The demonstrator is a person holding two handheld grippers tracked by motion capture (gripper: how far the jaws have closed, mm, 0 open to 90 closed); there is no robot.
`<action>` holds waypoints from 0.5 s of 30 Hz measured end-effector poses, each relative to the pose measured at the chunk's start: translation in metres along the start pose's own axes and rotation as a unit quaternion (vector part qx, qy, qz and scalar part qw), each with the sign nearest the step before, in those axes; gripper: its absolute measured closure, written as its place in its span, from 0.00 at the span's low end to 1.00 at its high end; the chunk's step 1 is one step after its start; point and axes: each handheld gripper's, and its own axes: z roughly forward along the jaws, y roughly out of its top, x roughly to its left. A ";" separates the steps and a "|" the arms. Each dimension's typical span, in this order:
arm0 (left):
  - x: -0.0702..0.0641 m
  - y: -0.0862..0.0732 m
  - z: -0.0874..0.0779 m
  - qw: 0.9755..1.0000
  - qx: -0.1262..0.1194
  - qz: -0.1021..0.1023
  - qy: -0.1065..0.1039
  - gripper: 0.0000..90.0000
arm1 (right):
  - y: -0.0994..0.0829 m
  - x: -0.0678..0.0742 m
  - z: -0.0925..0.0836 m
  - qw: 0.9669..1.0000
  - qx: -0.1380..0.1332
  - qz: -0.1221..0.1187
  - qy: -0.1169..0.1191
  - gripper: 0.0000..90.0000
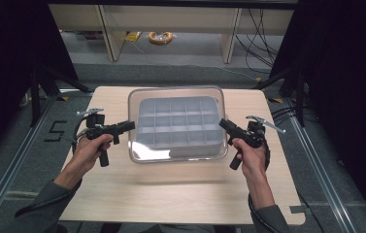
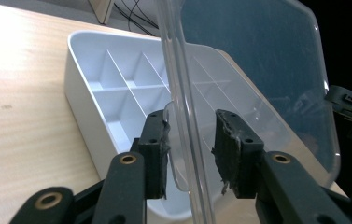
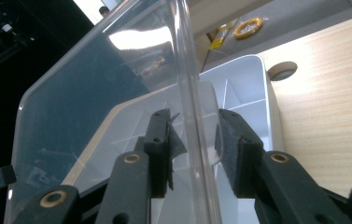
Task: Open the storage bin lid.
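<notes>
Clear plastic lid (image 1: 177,123) sits at the middle of the scene, over a white divided organiser box (image 1: 178,127) that rests near the far centre of the counter (image 1: 180,187). In the high view the lid spreads slightly wider than the box; the two gripper views show it above the compartments, its rim running up between each pair of jaws. Whether it rests on the box or is held just clear of it cannot be told.

It looks thin, light and smooth, probably a little springy, so it may bow or twist if pulled from one side alone. Glossy plastic could slip between the pads; the raised rim on the two short sides seems the best place to hold, gripped evenly.

Left hand-held gripper (image 2: 191,154) straddles that rim on the lid's left side. Its near pad lies against or just beside the plastic, while a gap shows before the other pad, so it is released, not clamped. Right hand-held gripper (image 3: 193,151) stands the same way on the opposite edge, jaws parted around the rim, gripping nothing.

The person's left hand (image 1: 92,148) and right hand (image 1: 249,154) hold the tools level on either side of the box. Beyond the counter lies grey floor with an orange cable coil (image 1: 160,37).
</notes>
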 end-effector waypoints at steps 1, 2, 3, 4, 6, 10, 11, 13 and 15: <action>-0.001 -0.004 -0.002 1.000 -0.003 -0.002 0.000 0.72 | -0.002 0.000 -0.003 1.000 -0.001 -0.004 0.000 0.74; -0.001 -0.009 -0.003 1.000 -0.012 -0.008 -0.001 0.73 | -0.005 0.000 -0.006 1.000 -0.002 -0.004 0.000 0.74; -0.001 -0.012 -0.005 1.000 -0.014 -0.001 -0.001 0.73 | -0.008 0.002 -0.008 1.000 0.000 0.007 0.004 0.74; -0.002 -0.015 -0.005 1.000 -0.019 0.002 -0.004 0.73 | -0.010 0.000 -0.008 1.000 0.004 -0.006 -0.001 0.74; -0.002 -0.021 -0.007 1.000 -0.005 -0.002 -0.005 0.73 | -0.013 0.000 -0.010 1.000 0.001 -0.010 0.001 0.73; -0.004 -0.026 -0.010 1.000 -0.013 0.005 -0.001 0.72 | -0.021 -0.001 -0.014 1.000 0.009 -0.004 0.001 0.73; -0.004 -0.026 -0.010 1.000 -0.014 0.007 0.001 0.72 | -0.023 -0.002 -0.015 1.000 0.010 -0.003 0.001 0.73; -0.005 -0.028 -0.010 1.000 -0.008 0.015 -0.001 0.71 | -0.025 -0.001 -0.017 1.000 0.012 -0.001 -0.001 0.73; -0.006 -0.031 -0.011 1.000 -0.004 0.010 -0.009 0.71 | -0.025 -0.003 -0.020 1.000 0.012 -0.009 -0.007 0.73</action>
